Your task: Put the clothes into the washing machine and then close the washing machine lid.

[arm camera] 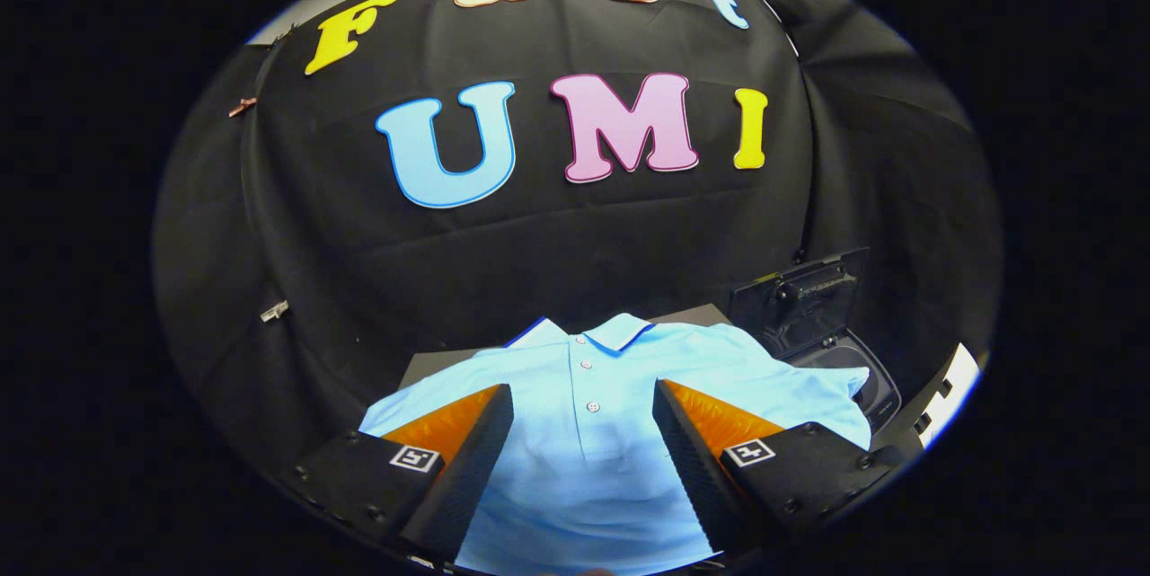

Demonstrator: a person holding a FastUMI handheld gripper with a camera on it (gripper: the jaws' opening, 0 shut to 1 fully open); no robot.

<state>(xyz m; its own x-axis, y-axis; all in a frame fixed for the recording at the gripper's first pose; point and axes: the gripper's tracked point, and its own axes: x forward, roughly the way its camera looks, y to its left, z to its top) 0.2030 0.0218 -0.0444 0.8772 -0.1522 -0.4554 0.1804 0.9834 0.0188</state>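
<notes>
Shirt [584, 432], a light blue polo, lies spread flat on the table [431, 360], its button placket between and beyond the gripper [584, 401], whose 2 fingers stand wide apart above the cloth, holding nothing. The washing machine [835, 351] sits to the right, lid up. Likely risk: pinching only 1 thin layer, so the shirt drags or slips free.

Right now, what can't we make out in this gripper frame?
- Washing machine drum: gripper view, the shirt's sleeve and the steep angle hide the inside.
- Lid: stands open; its hinge is too dark to make out.
- Light blue polo shirt: its lower hem is cut off below the fingers.
- Tool: fingers open, spread over the shirt; contact with the cloth can't be judged.
- Table: mostly covered by the shirt.
</notes>
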